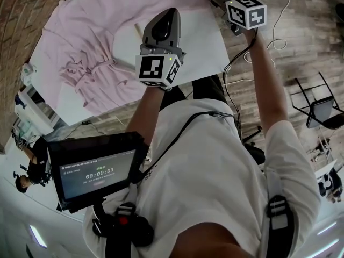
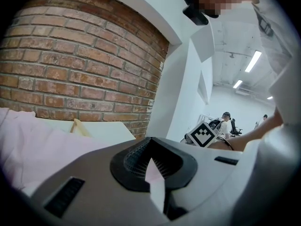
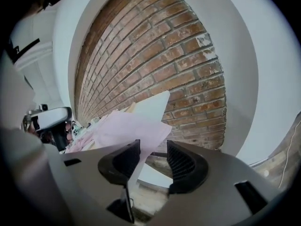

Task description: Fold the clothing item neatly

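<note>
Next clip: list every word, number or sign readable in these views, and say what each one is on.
"00:00:09": large digits on the screen at the person's chest.
Smaller lines above and below those digits: too small to read.
Left cube, right cube: black-and-white marker patterns only, no words.
Garment: no print visible.

Light: bright, even, indoor. Ceiling strip lights (image 2: 254, 60) burn white in the left gripper view.
Shadows: soft and shallow, seen only in the creases of the pink garment (image 1: 88, 71) on the white bench (image 1: 209, 42).
Distortion: strong fisheye in every view. The courses of the brick wall (image 3: 155, 65) bow, and a black vignette rings both gripper views.
Focus: left tool (image 2: 153, 166) and right tool (image 3: 153, 159) sit close to the lens and look soft. The head view is crisp at centre.
</note>
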Demonstrator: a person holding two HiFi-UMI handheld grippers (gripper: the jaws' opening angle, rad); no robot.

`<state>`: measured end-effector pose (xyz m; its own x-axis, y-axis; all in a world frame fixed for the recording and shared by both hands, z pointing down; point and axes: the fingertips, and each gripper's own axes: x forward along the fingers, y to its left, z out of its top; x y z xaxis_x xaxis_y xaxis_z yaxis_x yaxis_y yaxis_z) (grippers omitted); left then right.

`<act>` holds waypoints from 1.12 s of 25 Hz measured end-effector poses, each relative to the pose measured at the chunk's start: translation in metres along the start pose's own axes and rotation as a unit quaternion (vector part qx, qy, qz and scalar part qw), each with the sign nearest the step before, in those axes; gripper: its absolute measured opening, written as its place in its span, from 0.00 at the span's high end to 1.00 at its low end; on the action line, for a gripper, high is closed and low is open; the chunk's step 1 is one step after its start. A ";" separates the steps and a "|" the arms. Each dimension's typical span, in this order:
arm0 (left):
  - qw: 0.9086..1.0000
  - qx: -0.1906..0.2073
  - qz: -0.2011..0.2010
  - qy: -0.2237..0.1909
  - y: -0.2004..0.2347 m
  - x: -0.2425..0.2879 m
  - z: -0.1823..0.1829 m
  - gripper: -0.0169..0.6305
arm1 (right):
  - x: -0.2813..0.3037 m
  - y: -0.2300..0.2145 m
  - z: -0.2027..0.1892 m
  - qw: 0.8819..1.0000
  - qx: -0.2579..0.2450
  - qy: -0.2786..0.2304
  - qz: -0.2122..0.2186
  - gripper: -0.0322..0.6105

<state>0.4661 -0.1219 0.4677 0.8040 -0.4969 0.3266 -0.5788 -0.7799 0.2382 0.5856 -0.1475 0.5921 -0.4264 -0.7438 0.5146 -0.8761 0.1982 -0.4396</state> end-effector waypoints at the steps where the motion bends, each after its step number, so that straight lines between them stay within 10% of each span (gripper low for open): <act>1: 1.000 0.000 0.001 0.001 0.001 0.001 -0.001 0.99 | 0.000 0.000 0.000 1.000 0.009 -0.002 0.006 0.70; 13: 1.000 0.014 0.007 0.005 0.003 0.002 0.002 0.99 | 0.011 0.007 -0.010 0.979 0.167 -0.007 0.114 0.66; 28: 1.000 0.008 0.011 -0.006 0.014 -0.017 0.007 0.99 | -0.003 0.018 0.018 0.978 0.160 -0.054 0.121 0.92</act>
<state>0.4452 -0.1271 0.4588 0.7932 -0.5179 0.3204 -0.5936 -0.7750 0.2168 0.5754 -0.1536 0.5695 -0.5719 -0.7660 0.2935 -0.6298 0.1807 -0.7554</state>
